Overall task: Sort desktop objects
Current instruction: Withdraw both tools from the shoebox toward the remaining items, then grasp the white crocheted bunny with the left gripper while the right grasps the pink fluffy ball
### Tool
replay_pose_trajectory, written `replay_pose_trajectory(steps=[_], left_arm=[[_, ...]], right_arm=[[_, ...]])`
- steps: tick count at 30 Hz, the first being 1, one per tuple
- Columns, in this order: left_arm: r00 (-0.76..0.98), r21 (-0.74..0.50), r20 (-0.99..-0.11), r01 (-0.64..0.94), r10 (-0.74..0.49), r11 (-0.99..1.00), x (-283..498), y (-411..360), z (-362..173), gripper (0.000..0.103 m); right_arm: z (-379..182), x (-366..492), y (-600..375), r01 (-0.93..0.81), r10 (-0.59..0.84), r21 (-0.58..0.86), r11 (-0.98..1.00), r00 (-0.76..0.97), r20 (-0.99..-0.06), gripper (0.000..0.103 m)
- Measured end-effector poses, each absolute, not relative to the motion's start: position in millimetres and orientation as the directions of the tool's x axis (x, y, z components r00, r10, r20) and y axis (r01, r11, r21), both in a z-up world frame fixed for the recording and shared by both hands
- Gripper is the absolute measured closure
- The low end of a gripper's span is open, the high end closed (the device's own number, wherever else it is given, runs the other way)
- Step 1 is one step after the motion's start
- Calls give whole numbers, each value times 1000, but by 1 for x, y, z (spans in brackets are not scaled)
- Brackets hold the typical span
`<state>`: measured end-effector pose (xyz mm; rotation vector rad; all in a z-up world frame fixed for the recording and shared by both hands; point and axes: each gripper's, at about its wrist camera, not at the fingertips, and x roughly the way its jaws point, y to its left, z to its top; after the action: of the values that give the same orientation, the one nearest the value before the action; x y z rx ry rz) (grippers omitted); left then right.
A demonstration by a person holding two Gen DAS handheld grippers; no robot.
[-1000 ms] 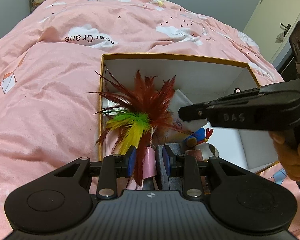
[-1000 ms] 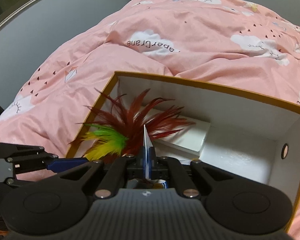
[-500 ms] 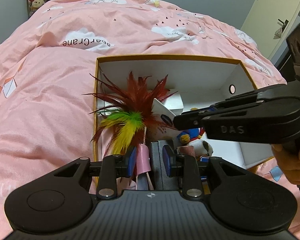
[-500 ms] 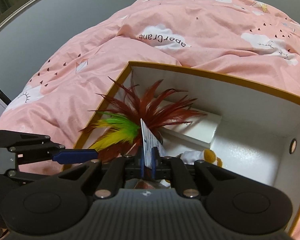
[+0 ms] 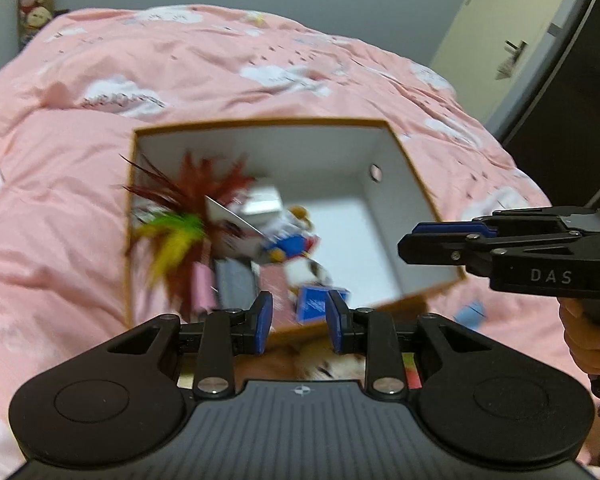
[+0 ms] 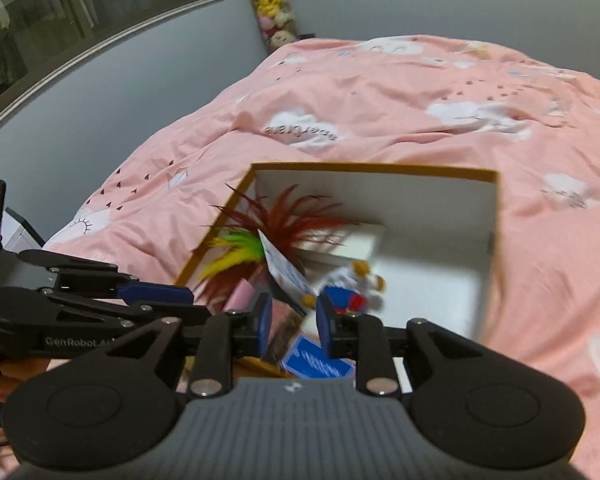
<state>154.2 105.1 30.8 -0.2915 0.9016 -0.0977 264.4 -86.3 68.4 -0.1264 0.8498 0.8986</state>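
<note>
Your left gripper (image 5: 299,322) hangs above the near edge of the box (image 5: 412,164), its jaws released with nothing between the blue pads (image 5: 265,320). Your right gripper (image 6: 290,326) hovers over the same near edge, jaws likewise spread and empty; from the left wrist view it shows at the right, outside the box wall.

The box, white inside with a mustard rim, sits on the pink bed cover (image 6: 380,92). Inside it, the feather toy (image 6: 296,220) lies along the left wall, red plumes fanned toward the far corner, with green and yellow ones beside them at the left. A white card (image 6: 286,270) leans tilted against the feathers. Just right of it lies a small plush figure (image 6: 352,286) in blue, red and white. A white flat box (image 6: 352,240) rests against the far wall. A blue packet (image 6: 320,362) lies at the near edge, just beyond your right gripper's pads. A pink item (image 5: 202,286) sits near the feather toy's base; motion blur hides what it is.
</note>
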Motion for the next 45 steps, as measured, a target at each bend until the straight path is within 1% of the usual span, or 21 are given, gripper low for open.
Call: replay_pose_trajectory(steps=[3,4,9,10,12,14,16,20,23,30,34,35,39,41,45], left_arm=[[598,-309,-766,-21,-236,951,151,91,24,61],[590,-317,-769,-17,-246,948,151,87,20,53],[531,-344,-795,2,-292,939,152,65,-4,50],[517,-347,-802,3,-299,938,152,61,-10,49],[490,-345,-820,-11,-296,938,154,55,-21,45],[464,-327,-842,-34,-275,944,157,51,-30,40],[441,-319,-857,-46,-267,947,160,48,-40,39],[405,-345,-871,-100,-279,933,163,51,-55,38],[384,-367,-875,-130,-295,921,165,54,-63,35],[338,-416,-877,-175,-342,892,172,55,-81,33],[329,-439,-872,-199,-362,876,175,55,-88,29],[326,-443,-871,-203,-367,873,176,55,-90,28],[315,-452,-871,-216,-377,866,179,54,-94,23],[311,-452,-872,-220,-377,864,181,54,-96,19],[292,-478,-866,-240,-406,845,183,55,-105,16]], right_arm=[[66,253,-108,-710,624,240,662,344,-702,75],[64,249,-113,-707,615,234,667,346,-709,75],[42,232,-134,-709,553,176,683,344,-759,70],[36,231,-136,-711,532,158,685,340,-775,68],[23,227,-140,-723,501,120,681,339,-796,59],[10,224,-140,-740,466,73,669,341,-816,55],[-2,222,-139,-757,442,43,652,334,-832,53],[-21,221,-136,-782,415,11,623,319,-852,48],[-32,223,-135,-792,398,4,611,303,-866,48],[-51,227,-127,-812,393,27,583,253,-884,48],[-62,229,-122,-823,386,22,567,242,-890,47],[-66,230,-121,-825,384,19,565,242,-891,48],[-74,233,-120,-821,380,16,571,247,-891,55],[-71,234,-123,-815,385,26,578,245,-890,56],[-57,234,-132,-795,376,10,607,276,-885,58]])
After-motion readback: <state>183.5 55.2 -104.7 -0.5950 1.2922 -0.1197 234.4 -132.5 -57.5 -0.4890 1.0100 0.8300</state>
